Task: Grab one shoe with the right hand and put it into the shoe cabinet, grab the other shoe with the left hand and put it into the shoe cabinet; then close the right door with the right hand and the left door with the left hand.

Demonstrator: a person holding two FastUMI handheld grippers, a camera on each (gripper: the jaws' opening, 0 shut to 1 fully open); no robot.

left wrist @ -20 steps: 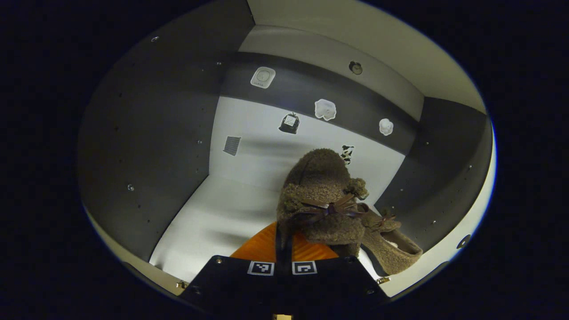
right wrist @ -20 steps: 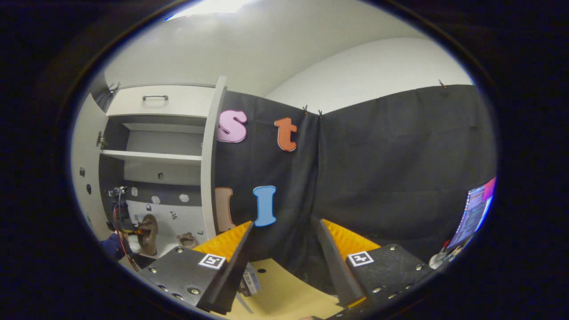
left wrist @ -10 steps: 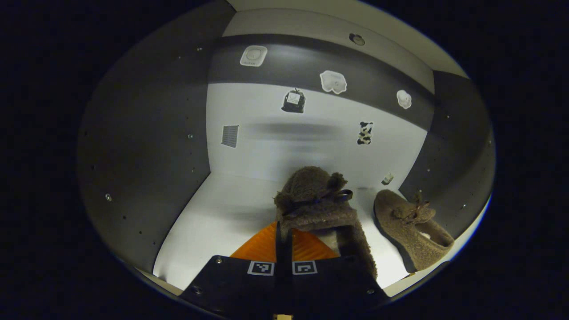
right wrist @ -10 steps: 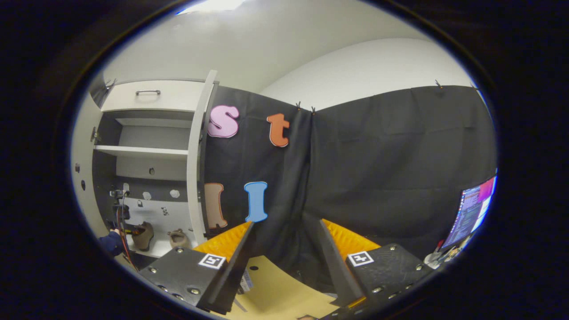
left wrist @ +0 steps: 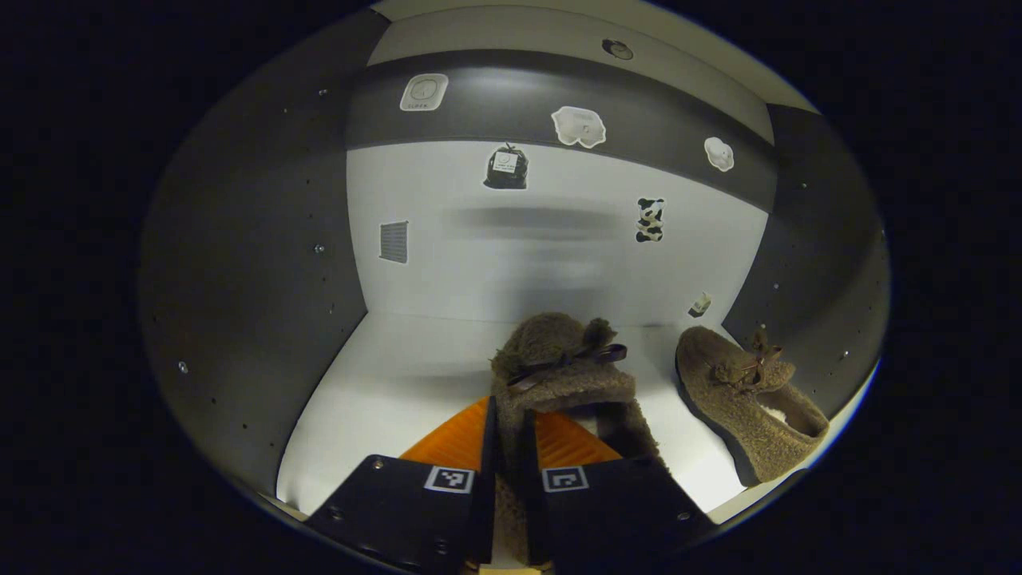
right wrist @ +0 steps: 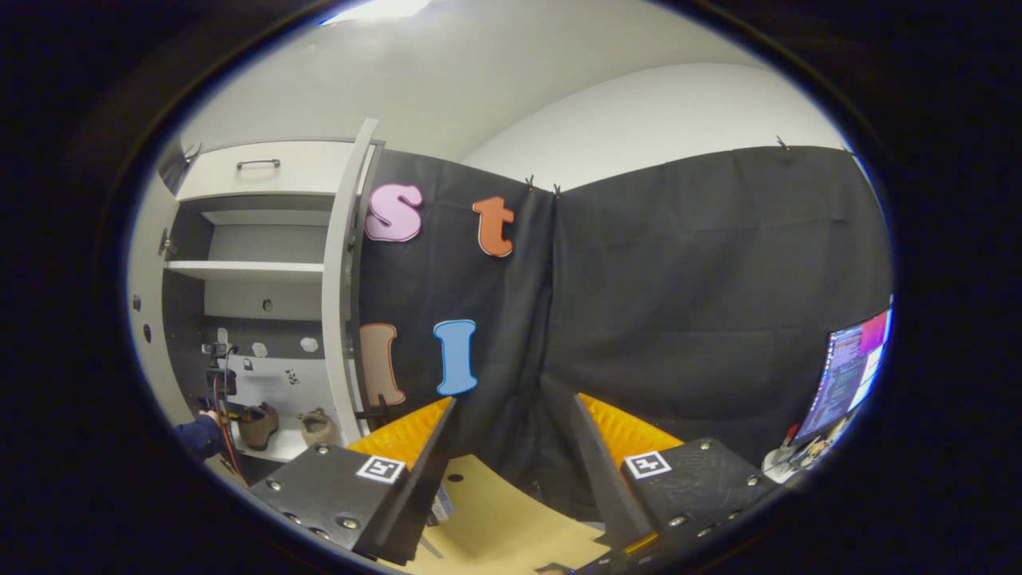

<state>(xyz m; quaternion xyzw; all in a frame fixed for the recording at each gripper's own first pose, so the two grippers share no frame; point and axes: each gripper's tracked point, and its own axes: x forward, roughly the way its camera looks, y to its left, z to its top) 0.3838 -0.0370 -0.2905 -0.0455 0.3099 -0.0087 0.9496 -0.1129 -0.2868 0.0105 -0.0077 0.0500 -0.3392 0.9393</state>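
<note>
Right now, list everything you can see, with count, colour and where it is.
Shoes: two, brown and fuzzy; one between the left gripper's fingers on the cabinet floor, the other to its right, lying free.
Shoe cabinet: one, white with dark inner walls, doors open, at the left of the right gripper view.
Stickers: several, pale or dark, on the cabinet's back wall.
Table: one, tan, below the right gripper.
Monitor: one, lit, far right.
Left gripper: nearly closed around the shoe's heel edge.
Right gripper: open, holding nothing.
</note>
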